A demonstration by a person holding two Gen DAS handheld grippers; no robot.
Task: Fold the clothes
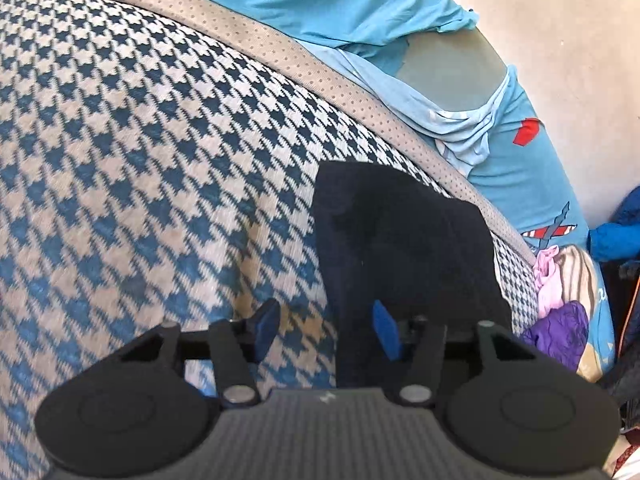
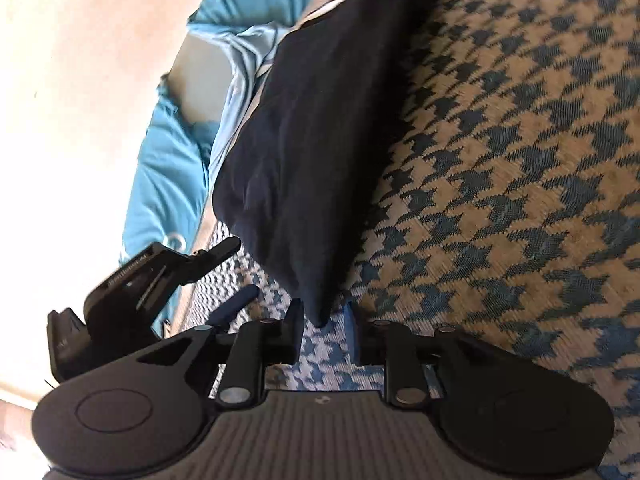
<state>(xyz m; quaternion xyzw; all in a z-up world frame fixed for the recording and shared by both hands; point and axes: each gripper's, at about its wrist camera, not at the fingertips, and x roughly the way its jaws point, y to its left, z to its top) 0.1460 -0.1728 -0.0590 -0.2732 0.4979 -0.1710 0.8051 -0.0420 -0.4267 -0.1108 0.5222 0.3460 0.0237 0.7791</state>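
A black folded garment (image 1: 400, 240) lies near the edge of a blue-and-cream houndstooth mat (image 1: 140, 140). My left gripper (image 1: 325, 328) stands open. Its right blue pad (image 1: 384, 334) hovers over the garment's near strip and its left pad (image 1: 266, 324) over bare mat. In the right wrist view the same garment (image 2: 320, 140) runs away from me as a long dark bundle. Its near corner hangs between the fingers of my right gripper (image 2: 325, 324), which stand slightly apart and do not press on it. My left gripper (image 2: 244, 268) shows there beside the garment's left edge.
The mat (image 2: 520, 160) covers a bed with a light blue printed sheet (image 1: 360, 8). A grey patch of bare mattress (image 1: 452, 68) shows through the sheet. A pile of pink and purple clothes (image 1: 560, 308) sits at the mat's right end, with a blue garment (image 1: 616, 232) beyond.
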